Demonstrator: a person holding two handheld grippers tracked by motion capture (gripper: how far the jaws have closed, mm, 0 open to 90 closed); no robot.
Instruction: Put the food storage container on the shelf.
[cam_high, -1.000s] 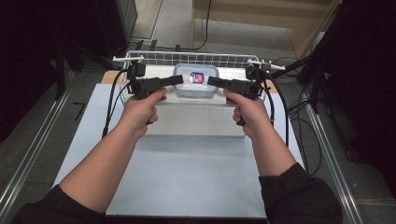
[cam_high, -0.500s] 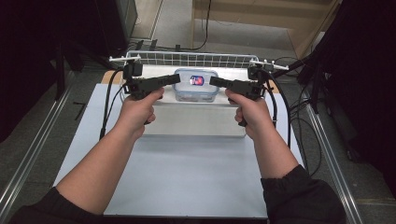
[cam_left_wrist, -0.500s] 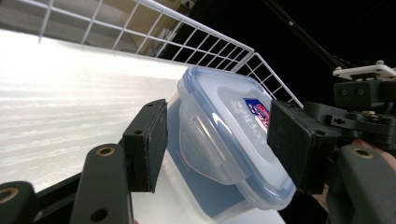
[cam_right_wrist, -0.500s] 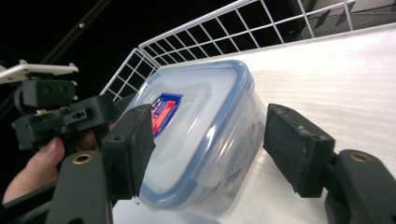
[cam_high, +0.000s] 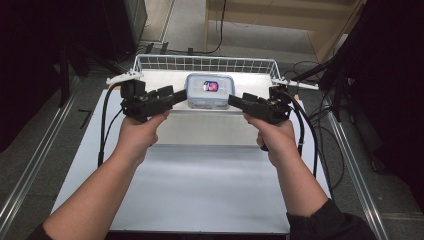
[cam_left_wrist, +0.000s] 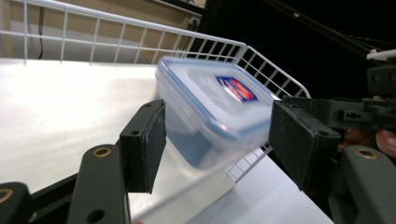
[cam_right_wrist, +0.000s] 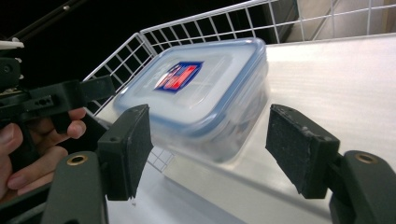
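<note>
White wire basket (cam_high: 150, 63), grey table (cam_high: 200, 200)

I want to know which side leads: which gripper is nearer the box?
Neither clearly: the left gripper sits just off the box's left end, the right gripper just off its right end, both open, neither touching.

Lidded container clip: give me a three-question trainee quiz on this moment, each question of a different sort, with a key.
1. True or false: the left gripper is shut on the container.
2. Where does the container sit? A) inside the wire basket B) on the bare table in front of the basket C) lifted off every surface
3. Fill in: the container's lid carries a red and ____ label.

Key
1. False: in both gripper views the jaws stand open with a gap on each side, and the same goes for the right gripper.
2. A
3. blue
</note>
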